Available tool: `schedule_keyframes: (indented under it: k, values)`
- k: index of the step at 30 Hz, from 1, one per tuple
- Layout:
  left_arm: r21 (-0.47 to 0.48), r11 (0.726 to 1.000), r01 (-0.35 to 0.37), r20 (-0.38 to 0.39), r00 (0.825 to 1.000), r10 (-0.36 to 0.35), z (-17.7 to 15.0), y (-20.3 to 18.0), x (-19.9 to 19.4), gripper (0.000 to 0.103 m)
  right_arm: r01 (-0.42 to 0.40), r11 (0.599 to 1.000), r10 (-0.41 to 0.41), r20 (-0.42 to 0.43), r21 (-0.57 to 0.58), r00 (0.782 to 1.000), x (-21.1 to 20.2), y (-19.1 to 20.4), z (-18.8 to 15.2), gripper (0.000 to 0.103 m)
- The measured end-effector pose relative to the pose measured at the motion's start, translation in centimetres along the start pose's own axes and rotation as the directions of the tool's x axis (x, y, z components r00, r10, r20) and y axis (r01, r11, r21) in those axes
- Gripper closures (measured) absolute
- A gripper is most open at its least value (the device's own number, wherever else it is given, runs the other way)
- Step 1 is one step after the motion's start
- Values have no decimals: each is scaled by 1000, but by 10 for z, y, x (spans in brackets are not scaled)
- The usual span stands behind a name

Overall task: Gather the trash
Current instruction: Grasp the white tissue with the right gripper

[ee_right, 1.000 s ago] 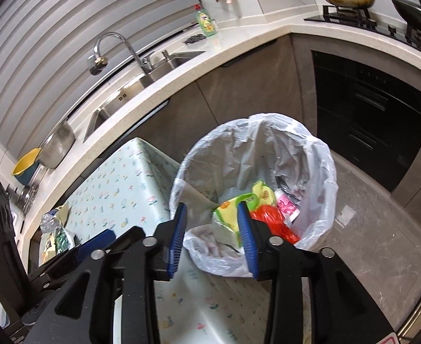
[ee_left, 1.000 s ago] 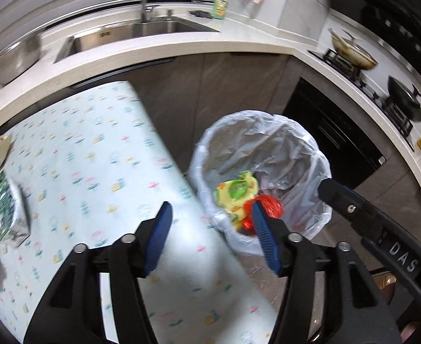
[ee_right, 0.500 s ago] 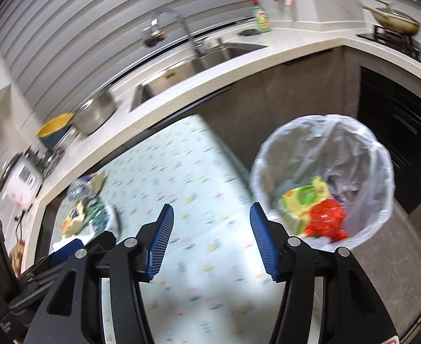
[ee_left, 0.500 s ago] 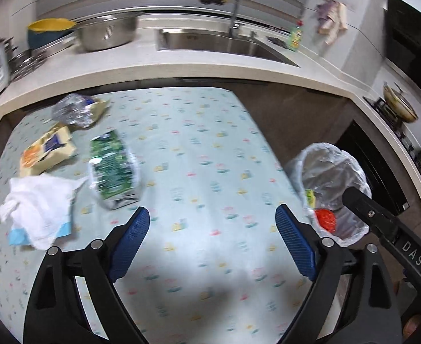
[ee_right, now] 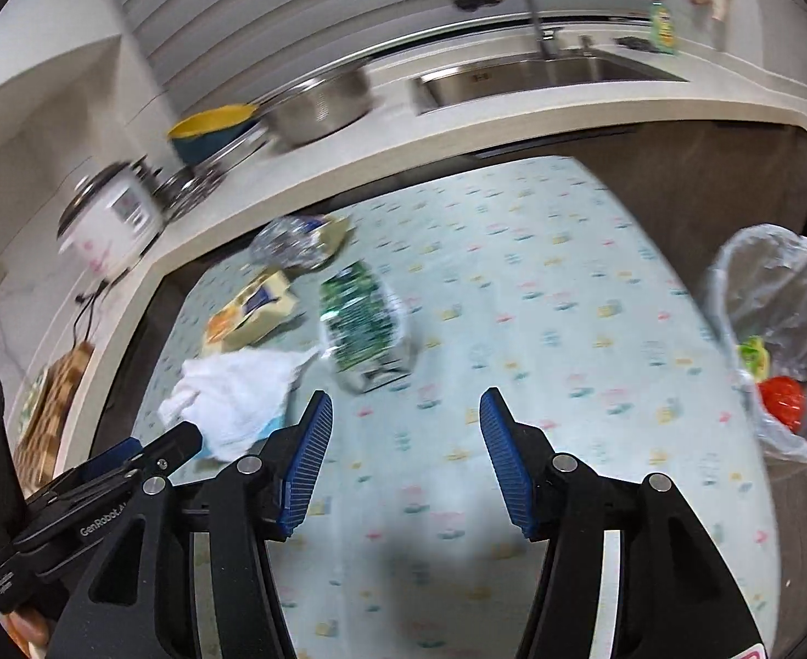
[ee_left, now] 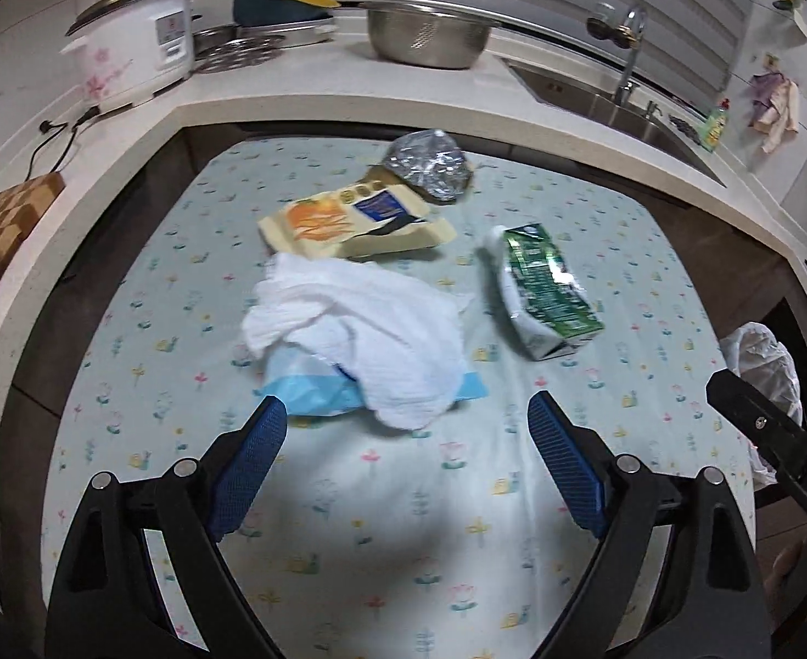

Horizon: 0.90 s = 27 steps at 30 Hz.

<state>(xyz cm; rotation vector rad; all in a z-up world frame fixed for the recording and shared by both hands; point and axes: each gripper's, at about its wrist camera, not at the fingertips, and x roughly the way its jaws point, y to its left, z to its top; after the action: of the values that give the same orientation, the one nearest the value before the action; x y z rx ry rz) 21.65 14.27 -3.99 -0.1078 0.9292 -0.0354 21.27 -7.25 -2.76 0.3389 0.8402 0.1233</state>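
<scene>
Left wrist view: the left gripper [ee_left: 403, 461] stands wide apart, empty, above the flower-patterned tablecloth [ee_left: 403, 538]. Just ahead lies a crumpled white paper towel [ee_left: 359, 324], soft and light; pinching its raised middle fold seems best.

Right wrist view: the right gripper [ee_right: 403, 450] is half open, empty. The flattened green carton [ee_right: 362, 324] looks light but slippery. The plastic-lined trash bin [ee_right: 777, 296] stands beside the table.

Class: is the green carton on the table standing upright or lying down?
Lying down: the green carton rests on its side on the patterned tablecloth.
</scene>
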Motion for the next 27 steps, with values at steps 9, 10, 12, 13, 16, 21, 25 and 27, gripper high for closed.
schedule_keyframes:
  k: [9, 10, 12, 13, 16, 21, 25, 27]
  values:
    - [-102, 993, -54, -33, 998, 51, -5, 68, 10, 18, -119, 986, 107, -99, -114, 989, 62, 85, -2, 70]
    - [-111, 992, -56, -36, 998, 53, -4, 74, 12, 18, -126, 984, 112, -112, -125, 987, 70, 93, -3, 70]
    - [-131, 989, -62, -42, 997, 57, -3, 84, 16, 18, -141, 980, 122, -135, -143, 983, 82, 105, -3, 73]
    - [-141, 988, -65, -46, 997, 59, -4, 90, 17, 18, -147, 977, 125, -144, -154, 982, 88, 112, -4, 74]
    - [-168, 983, -72, -61, 996, 63, -4, 102, 24, 18, -149, 973, 121, -158, -177, 980, 105, 125, -3, 75]
    - [-191, 978, -80, -77, 995, 67, -4, 115, 33, 18, -139, 969, 101, -183, -206, 978, 131, 136, -1, 75]
    - [-191, 979, -76, -83, 995, 62, -2, 116, 38, 18, -141, 969, 101, -191, -205, 976, 139, 135, -1, 86]
    - [-187, 980, -75, -83, 995, 61, -1, 115, 39, 18, -141, 967, 104, -175, -213, 979, 133, 132, 0, 98]
